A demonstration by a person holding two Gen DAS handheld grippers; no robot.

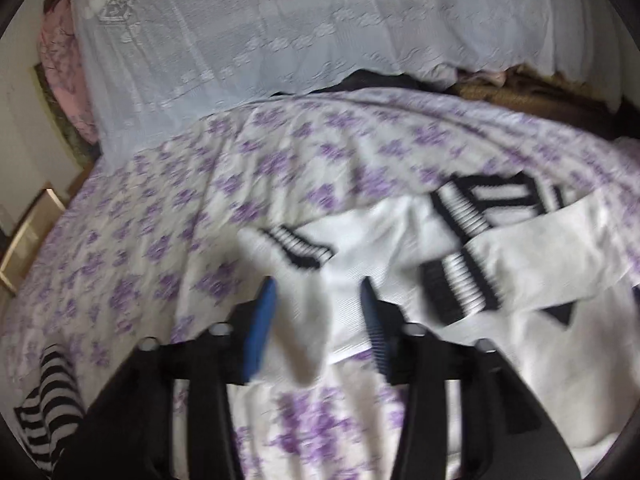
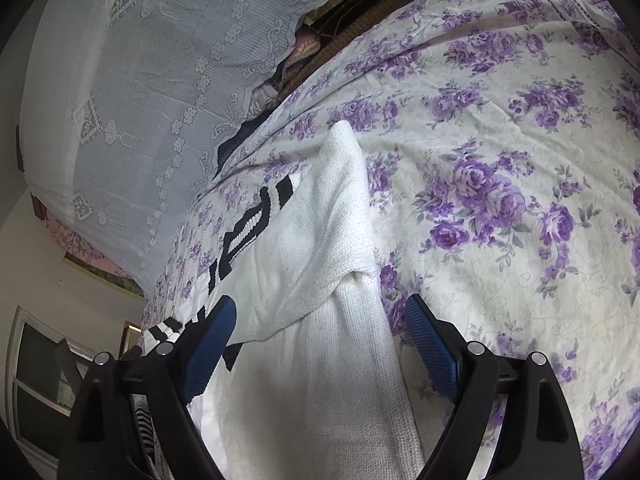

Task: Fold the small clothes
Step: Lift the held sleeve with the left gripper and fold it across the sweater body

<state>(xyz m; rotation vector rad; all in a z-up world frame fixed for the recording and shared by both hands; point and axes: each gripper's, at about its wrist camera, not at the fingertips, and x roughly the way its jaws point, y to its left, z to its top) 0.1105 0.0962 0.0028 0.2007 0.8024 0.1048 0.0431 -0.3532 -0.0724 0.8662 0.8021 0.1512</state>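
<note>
A white knit sweater with black-and-white striped trim (image 1: 520, 312) lies on the purple-flowered bedspread (image 1: 168, 216). In the left wrist view, which is blurred, my left gripper (image 1: 320, 292) is open, its blue pads either side of a raised fold of the white sleeve (image 1: 296, 320) with a striped cuff (image 1: 300, 246). In the right wrist view my right gripper (image 2: 320, 312) is open and straddles the sweater's folded white body (image 2: 320, 248), with the striped trim (image 2: 248, 232) to its left. Neither gripper visibly pinches the cloth.
A pale lace-covered pillow or bolster (image 1: 248, 32) lies at the head of the bed, also in the right wrist view (image 2: 140, 92). A black-and-white striped garment (image 1: 48, 400) lies at the bed's lower left. A wall and window (image 2: 44, 380) stand beyond the bed.
</note>
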